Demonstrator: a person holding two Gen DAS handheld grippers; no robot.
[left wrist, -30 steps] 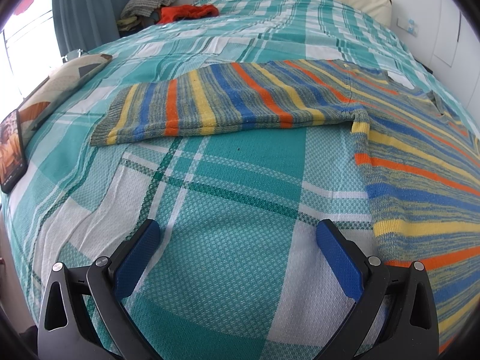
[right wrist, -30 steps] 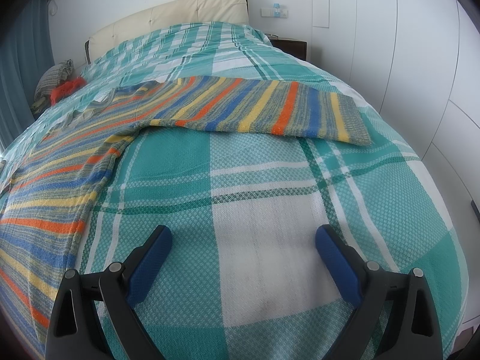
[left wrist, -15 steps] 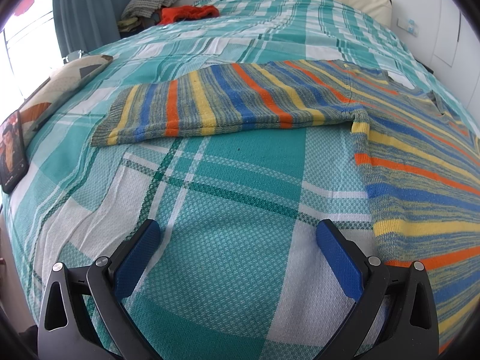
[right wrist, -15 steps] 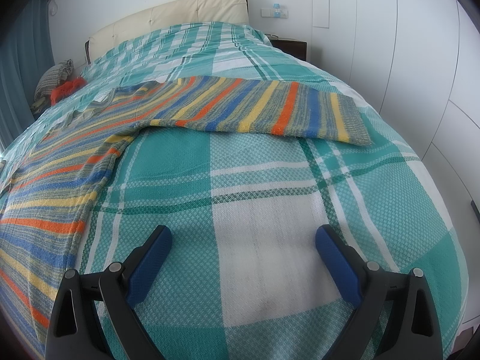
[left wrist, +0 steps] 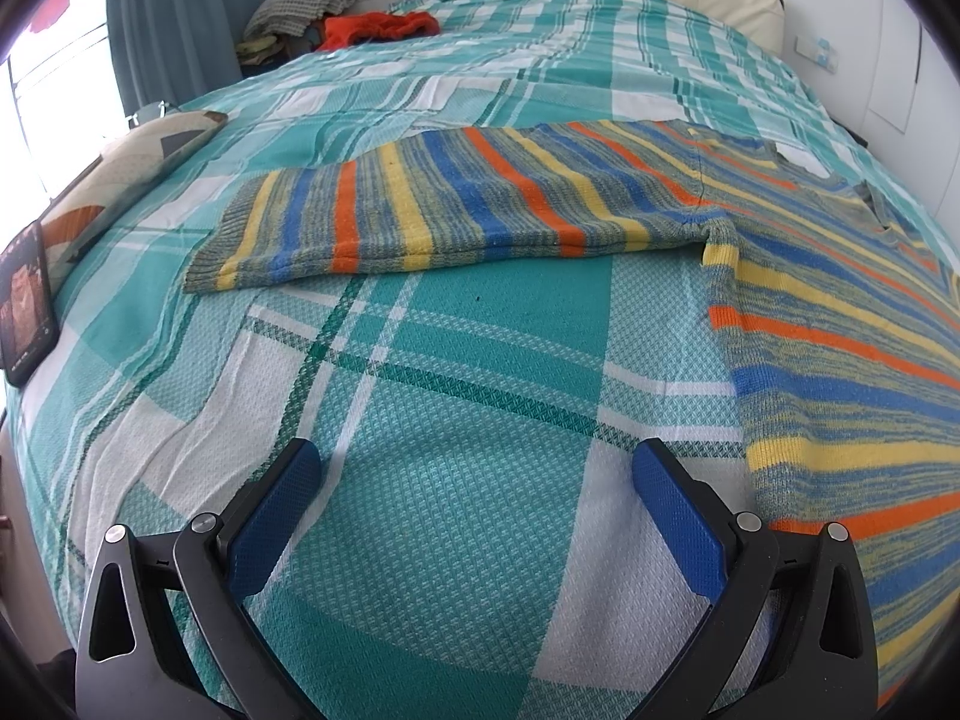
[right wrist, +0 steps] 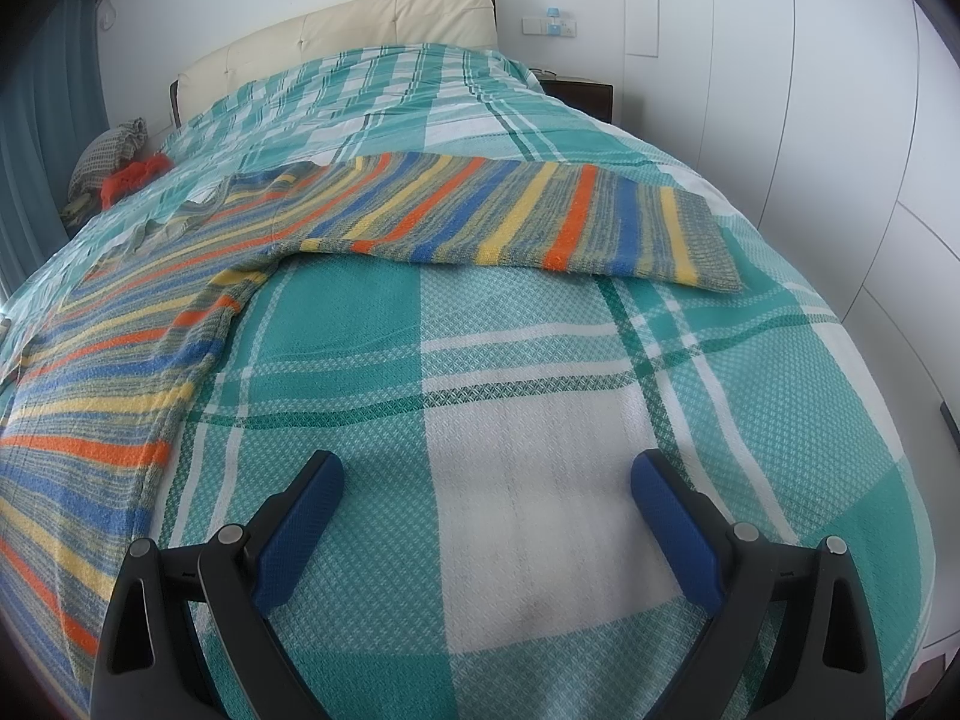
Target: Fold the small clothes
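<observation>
Both wide open, empty: left hand-held gripper (left wrist: 477, 468) and right hand-held gripper (right wrist: 486, 477) hover over bare bedspread (right wrist: 528, 360); striped sweater (left wrist: 840, 312) lies flat between them, sleeves outstretched toward the bed's sides.

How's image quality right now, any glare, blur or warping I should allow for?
Left wrist: window blown out at the left edge, striped sweater sharp, bed bulging from fisheye. Right wrist: even light, no glare, wardrobe lines bowed, corners vignetted; left gripper and right gripper both crisp.
</observation>
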